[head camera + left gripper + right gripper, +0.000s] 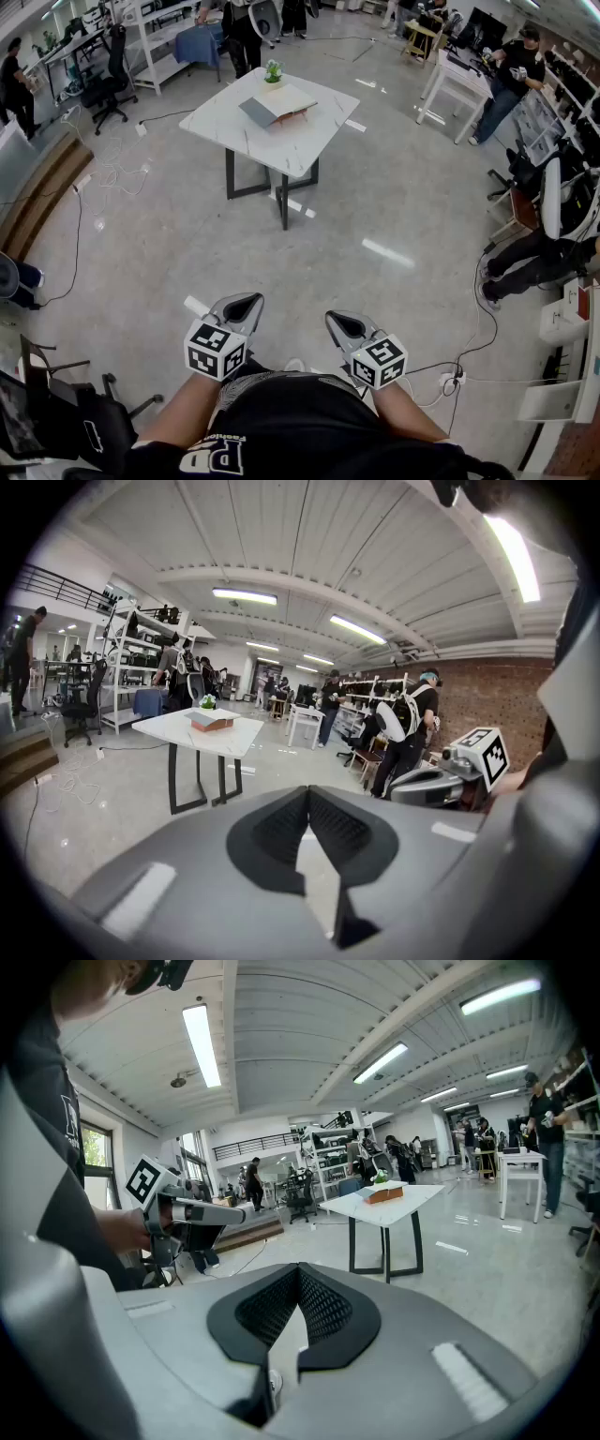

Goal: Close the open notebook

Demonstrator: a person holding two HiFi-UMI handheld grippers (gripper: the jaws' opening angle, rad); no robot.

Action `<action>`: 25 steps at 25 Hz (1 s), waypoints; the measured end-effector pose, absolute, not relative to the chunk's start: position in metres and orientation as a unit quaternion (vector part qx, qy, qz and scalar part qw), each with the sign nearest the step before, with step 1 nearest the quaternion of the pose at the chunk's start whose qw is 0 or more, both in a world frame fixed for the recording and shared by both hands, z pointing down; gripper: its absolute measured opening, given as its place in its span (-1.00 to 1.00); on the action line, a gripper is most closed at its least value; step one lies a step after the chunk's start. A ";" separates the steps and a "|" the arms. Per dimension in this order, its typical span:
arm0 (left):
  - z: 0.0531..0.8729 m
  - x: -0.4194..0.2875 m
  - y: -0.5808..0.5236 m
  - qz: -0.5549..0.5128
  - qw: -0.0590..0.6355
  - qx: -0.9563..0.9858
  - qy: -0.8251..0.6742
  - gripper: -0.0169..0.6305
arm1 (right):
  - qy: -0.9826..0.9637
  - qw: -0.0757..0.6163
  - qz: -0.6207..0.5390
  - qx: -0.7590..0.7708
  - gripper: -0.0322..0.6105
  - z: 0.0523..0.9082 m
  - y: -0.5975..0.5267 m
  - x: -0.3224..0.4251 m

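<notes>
My left gripper (307, 791) has its 2 black bumpy jaws squeezed together at the tips. Nothing is between them. My right gripper (298, 1269) is the same: its 2 jaws are pressed together and hold nothing. Each gripper has a cube with black and white squares on it, the left cube (217, 350) and the right cube (380, 361). I hold both grippers low, close to my black shirt (300, 422), side by side but not touching.

The square white table with black legs (234, 127) stands on the shiny grey floor (169, 244). It is well apart from both grippers, straight in front of me.

The open notebook (277, 103) lies on the table, near the table's far side. 1 half looks grey and the other half looks pale. There is something brown under it, and I cannot tell what that is. Neither gripper touches the notebook.

A small green plant in a white pot (273, 71) sits on the table just behind the notebook.

To the left of the table, further back, are tall white shelves (155, 42) and a black office chair (111, 82). To the right of the table, a person in black (511, 80) stands by a smaller white table (459, 73).
</notes>
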State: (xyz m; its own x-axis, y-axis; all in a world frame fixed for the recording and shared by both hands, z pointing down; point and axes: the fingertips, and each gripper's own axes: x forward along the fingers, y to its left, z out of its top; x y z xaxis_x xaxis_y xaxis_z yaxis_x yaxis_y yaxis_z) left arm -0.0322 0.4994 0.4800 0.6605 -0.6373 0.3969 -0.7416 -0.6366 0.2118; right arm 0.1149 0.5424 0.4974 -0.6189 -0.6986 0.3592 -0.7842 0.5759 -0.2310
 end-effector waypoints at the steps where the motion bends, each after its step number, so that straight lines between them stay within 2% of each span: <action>1: 0.480 -0.032 0.500 0.144 0.180 0.893 -0.386 -0.77 | -0.880 0.115 0.186 0.422 -0.91 0.498 0.543 0.115; 15: 0.481 -0.025 0.506 0.146 0.175 0.893 -0.388 -0.77 | -0.881 0.110 0.192 0.417 -0.91 0.501 0.548 0.121; 21: 0.481 -0.023 0.505 0.131 0.207 0.889 -0.388 -0.77 | -0.880 0.109 0.198 0.418 -0.91 0.502 0.548 0.123; 25: 0.481 -0.022 0.502 0.134 0.205 0.887 -0.393 -0.77 | -0.880 0.109 0.193 0.419 -0.91 0.501 0.546 0.127</action>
